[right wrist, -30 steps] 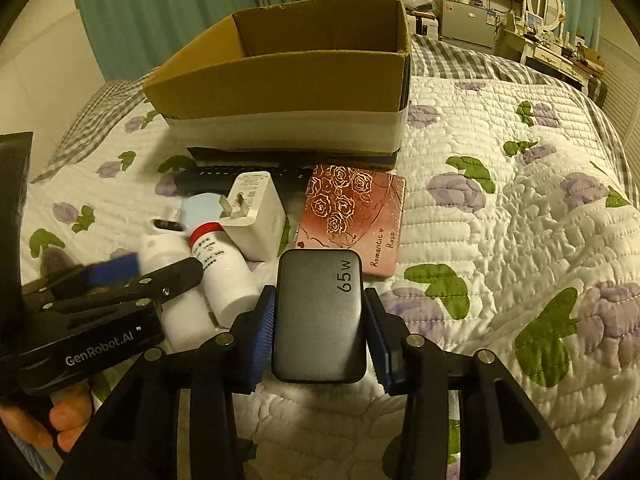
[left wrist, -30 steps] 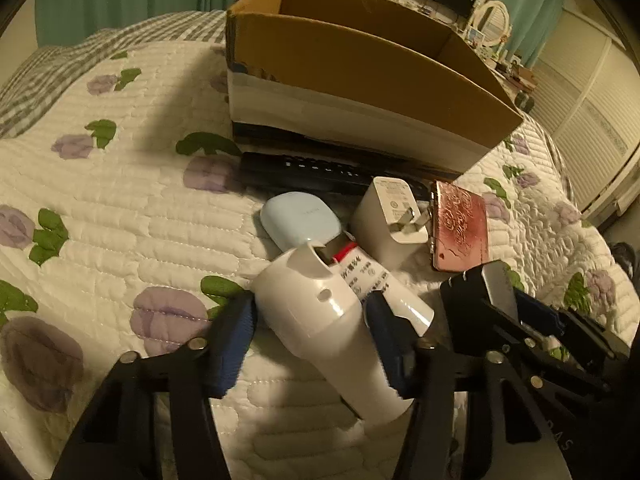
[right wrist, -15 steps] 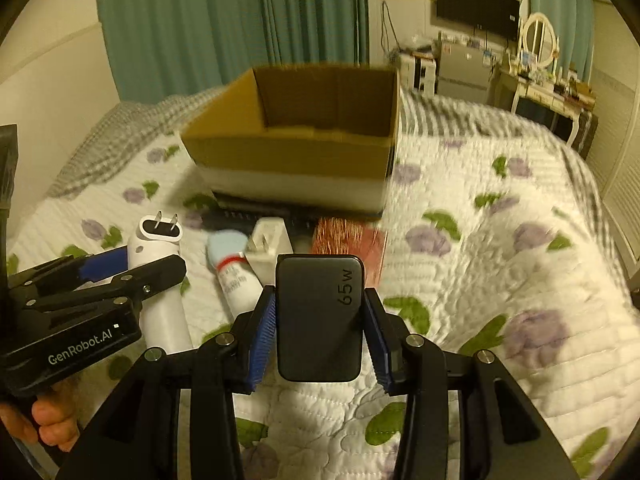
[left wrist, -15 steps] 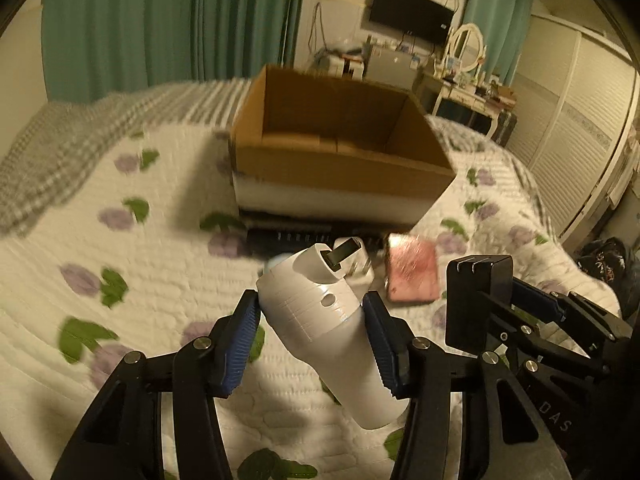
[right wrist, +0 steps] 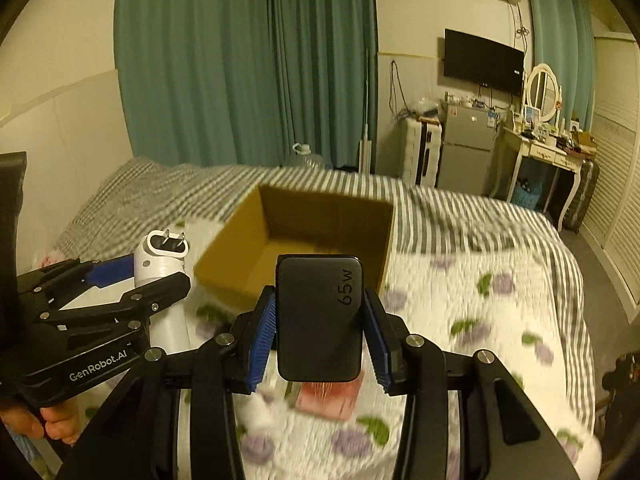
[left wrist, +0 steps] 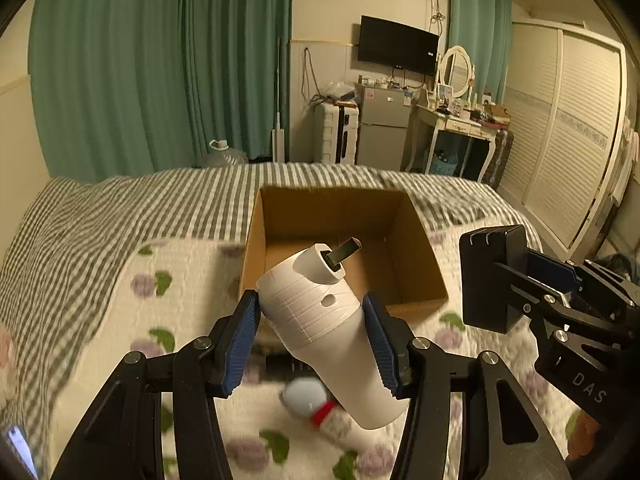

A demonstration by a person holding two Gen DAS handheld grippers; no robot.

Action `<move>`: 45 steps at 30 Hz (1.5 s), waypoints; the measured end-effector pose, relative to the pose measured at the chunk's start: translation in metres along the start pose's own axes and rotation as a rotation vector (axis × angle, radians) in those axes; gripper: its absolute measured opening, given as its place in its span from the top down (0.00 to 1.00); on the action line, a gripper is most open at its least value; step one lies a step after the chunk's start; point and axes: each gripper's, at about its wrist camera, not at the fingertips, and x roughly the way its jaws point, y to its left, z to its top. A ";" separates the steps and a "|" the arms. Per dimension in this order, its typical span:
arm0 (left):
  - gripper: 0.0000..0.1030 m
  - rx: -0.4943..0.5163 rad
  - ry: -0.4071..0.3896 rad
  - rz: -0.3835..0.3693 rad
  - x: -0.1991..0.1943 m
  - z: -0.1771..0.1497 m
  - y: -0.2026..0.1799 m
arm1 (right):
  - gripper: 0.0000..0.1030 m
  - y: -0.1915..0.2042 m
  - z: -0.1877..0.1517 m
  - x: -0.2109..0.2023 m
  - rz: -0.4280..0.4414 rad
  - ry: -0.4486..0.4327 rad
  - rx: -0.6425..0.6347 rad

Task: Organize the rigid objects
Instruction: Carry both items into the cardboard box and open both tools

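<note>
My left gripper (left wrist: 312, 340) is shut on a white cylindrical plug device (left wrist: 324, 328) with prongs at its far end, held in the air in front of the open cardboard box (left wrist: 340, 216). My right gripper (right wrist: 320, 328) is shut on a black 65 W charger (right wrist: 320, 316), also held above the bed before the box (right wrist: 304, 216). Each gripper shows in the other's view: the right one with the charger (left wrist: 492, 276), the left one with the white device (right wrist: 162, 264). The box interior looks empty.
On the quilted floral bedspread (right wrist: 480, 320) below lie a pale blue oval case (left wrist: 304, 398), a red-capped white tube (left wrist: 332, 420), a black remote (left wrist: 280, 364) and a pink rose-patterned case (right wrist: 332, 396). Green curtains, a fridge and a dresser stand behind the bed.
Both grippers have risen off the bed with their objects and now look down into the box from higher up. The items left on the quilt have dropped low in view.
</note>
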 end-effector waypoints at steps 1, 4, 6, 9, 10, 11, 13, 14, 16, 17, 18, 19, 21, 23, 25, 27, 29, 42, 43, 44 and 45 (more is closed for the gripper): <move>0.48 0.011 -0.003 0.008 0.004 0.005 -0.001 | 0.60 -0.002 0.007 0.004 0.000 -0.005 -0.001; 0.48 0.047 0.003 0.024 0.027 0.025 -0.002 | 0.60 -0.006 0.027 0.022 -0.003 -0.012 -0.003; 0.48 0.061 0.010 0.020 0.043 0.034 -0.002 | 0.60 -0.009 0.037 0.037 -0.004 -0.006 0.000; 0.48 0.088 0.023 0.031 0.073 0.048 0.000 | 0.60 -0.014 0.052 0.063 -0.004 0.007 0.004; 0.48 0.092 0.033 0.030 0.083 0.052 0.001 | 0.60 -0.016 0.057 0.073 -0.005 0.013 0.003; 0.48 0.093 0.044 0.028 0.092 0.054 0.002 | 0.60 -0.018 0.061 0.085 -0.008 0.022 0.004; 0.48 0.107 0.061 0.021 0.112 0.058 0.002 | 0.60 -0.021 0.067 0.106 -0.011 0.039 0.003; 0.48 0.116 0.065 0.017 0.120 0.058 0.002 | 0.60 -0.023 0.069 0.118 -0.013 0.051 0.002; 0.48 0.127 0.082 0.010 0.137 0.056 0.003 | 0.60 -0.027 0.071 0.141 -0.014 0.077 0.001; 0.48 0.130 0.092 0.007 0.145 0.056 0.003 | 0.60 -0.029 0.071 0.154 -0.013 0.093 0.000; 0.48 0.134 0.104 0.003 0.155 0.054 0.003 | 0.60 -0.031 0.069 0.164 -0.013 0.105 0.002; 0.48 0.136 0.113 0.001 0.163 0.053 0.003 | 0.60 -0.034 0.068 0.174 -0.011 0.116 0.005; 0.48 0.137 0.128 -0.003 0.176 0.050 0.003 | 0.60 -0.038 0.066 0.196 -0.007 0.144 0.009; 0.48 0.140 0.140 -0.008 0.186 0.047 0.003 | 0.60 -0.042 0.063 0.216 -0.001 0.179 0.008; 0.48 0.145 0.154 -0.007 0.195 0.044 0.003 | 0.60 -0.043 0.059 0.229 0.001 0.205 0.004; 0.48 0.139 0.160 -0.008 0.199 0.045 0.005 | 0.60 -0.044 0.057 0.239 -0.011 0.217 -0.009; 0.47 0.129 0.156 -0.025 0.199 0.045 0.007 | 0.60 -0.045 0.057 0.241 -0.006 0.220 -0.010; 0.39 0.153 0.062 0.016 0.132 0.063 -0.004 | 0.27 -0.057 0.091 0.161 -0.034 0.032 0.061; 0.38 0.150 0.045 0.020 0.118 0.067 -0.004 | 0.27 -0.058 0.095 0.149 -0.038 0.014 0.066; 0.38 0.149 0.027 0.028 0.105 0.071 -0.005 | 0.26 -0.059 0.101 0.134 -0.043 -0.003 0.068; 0.37 0.146 0.002 0.040 0.086 0.075 -0.005 | 0.25 -0.059 0.105 0.121 -0.049 -0.015 0.064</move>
